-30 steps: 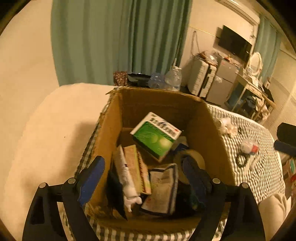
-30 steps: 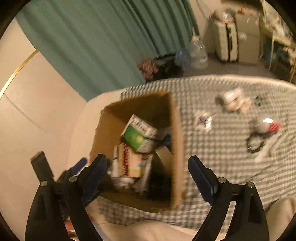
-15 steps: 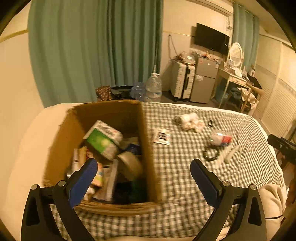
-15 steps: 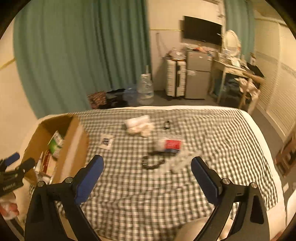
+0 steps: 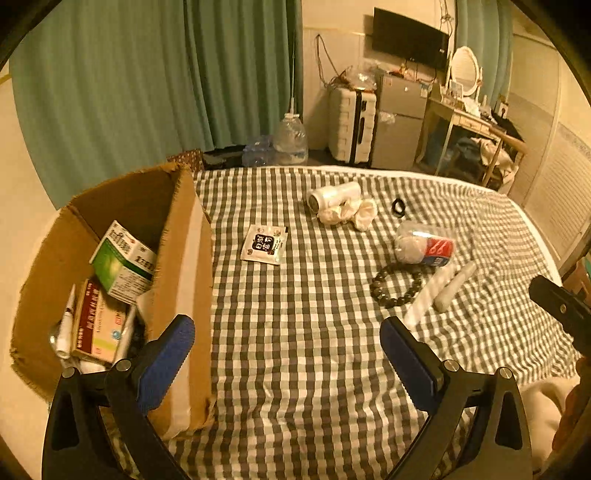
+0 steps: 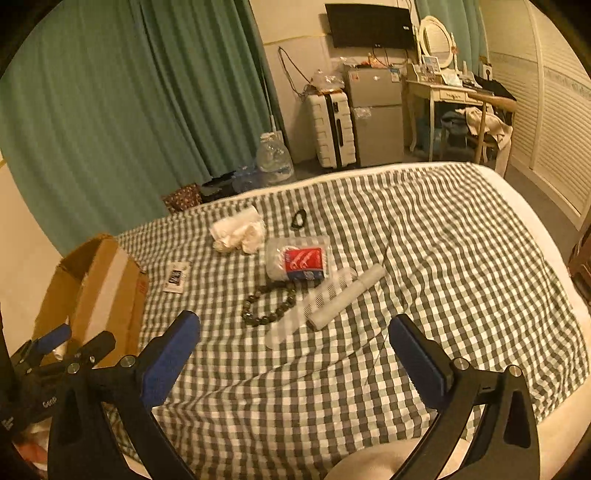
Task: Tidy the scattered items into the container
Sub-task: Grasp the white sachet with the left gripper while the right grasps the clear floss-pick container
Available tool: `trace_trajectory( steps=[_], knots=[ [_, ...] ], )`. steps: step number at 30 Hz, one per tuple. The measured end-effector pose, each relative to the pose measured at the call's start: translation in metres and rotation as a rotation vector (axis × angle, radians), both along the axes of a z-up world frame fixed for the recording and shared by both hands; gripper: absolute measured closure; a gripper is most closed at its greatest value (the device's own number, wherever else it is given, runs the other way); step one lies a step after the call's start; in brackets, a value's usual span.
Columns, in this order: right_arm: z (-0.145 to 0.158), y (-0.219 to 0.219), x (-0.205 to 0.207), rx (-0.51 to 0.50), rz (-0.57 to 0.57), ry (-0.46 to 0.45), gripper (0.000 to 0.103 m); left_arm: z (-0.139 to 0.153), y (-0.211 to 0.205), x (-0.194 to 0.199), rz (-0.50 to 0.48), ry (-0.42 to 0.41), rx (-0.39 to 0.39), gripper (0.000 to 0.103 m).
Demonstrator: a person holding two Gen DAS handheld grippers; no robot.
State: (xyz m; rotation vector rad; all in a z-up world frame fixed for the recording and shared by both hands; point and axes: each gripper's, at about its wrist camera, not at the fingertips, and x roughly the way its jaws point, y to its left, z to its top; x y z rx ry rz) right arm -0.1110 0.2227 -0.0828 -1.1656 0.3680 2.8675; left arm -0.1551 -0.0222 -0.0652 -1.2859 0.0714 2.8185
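Holding medicine boxes (image 5: 122, 266) (tilted): cardboard box (image 5: 184, 258).

Home bedroom, checked bedspread (image 6: 424, 258), green curtains (image 5: 147, 92), wall television (image 6: 369, 26), dressing table (image 6: 443, 92)

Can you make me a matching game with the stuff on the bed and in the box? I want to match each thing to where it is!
Things:
1. green and white carton
2. bead bracelet
3. small black ring
4. flat white packet

Places:
A. on the checked cloth, just beside the box
B. inside the cardboard box
C. far back on the cloth, past the white bundle
D. beside the long white tube

Pairs: 1-B, 2-D, 3-C, 4-A
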Motion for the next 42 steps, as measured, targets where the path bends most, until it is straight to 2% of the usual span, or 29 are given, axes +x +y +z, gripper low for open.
trace_trajectory(
  steps=[7,9,16,23,28,31,35,39,42],
  knots=[
    [-0.034,0.005,-0.031,-0.034,-0.01,-0.021,0.0,-0.035,-0.007,-0.041,0.042,-0.057,-0.034,0.0],
    [-0.039,0.003,-0.042,-0.039,-0.011,-0.034,0.0,-0.039,-0.002,-0.05,0.037,-0.014,-0.09,0.0],
    [-0.056,-0.009,-0.091,0.002,-0.014,-0.032,0.0,-0.051,0.013,-0.09,0.026,0.05,-0.178,0.0],
    [-0.076,-0.015,-0.128,0.06,-0.019,-0.044,0.0,-0.083,0.031,-0.135,-0.034,0.016,-0.223,0.0],
    [-0.086,-0.012,-0.148,0.082,-0.02,-0.051,0.0,-0.112,0.012,-0.178,0.05,-0.055,-0.136,0.0],
    [-0.091,-0.01,-0.158,0.078,-0.025,-0.056,0.0,-0.127,-0.001,-0.2,0.079,-0.097,-0.115,0.0],
    [-0.097,-0.013,-0.169,0.076,-0.014,-0.072,0.0,-0.137,-0.01,-0.216,0.097,-0.106,-0.056,0.0],
    [-0.107,-0.019,-0.181,0.126,-0.016,-0.101,0.0,-0.145,-0.022,-0.225,0.127,-0.113,0.039,0.0],
    [-0.117,-0.018,-0.188,0.111,-0.006,-0.14,0.001,-0.145,-0.019,-0.221,0.11,-0.109,0.008,0.003]
  ],
)
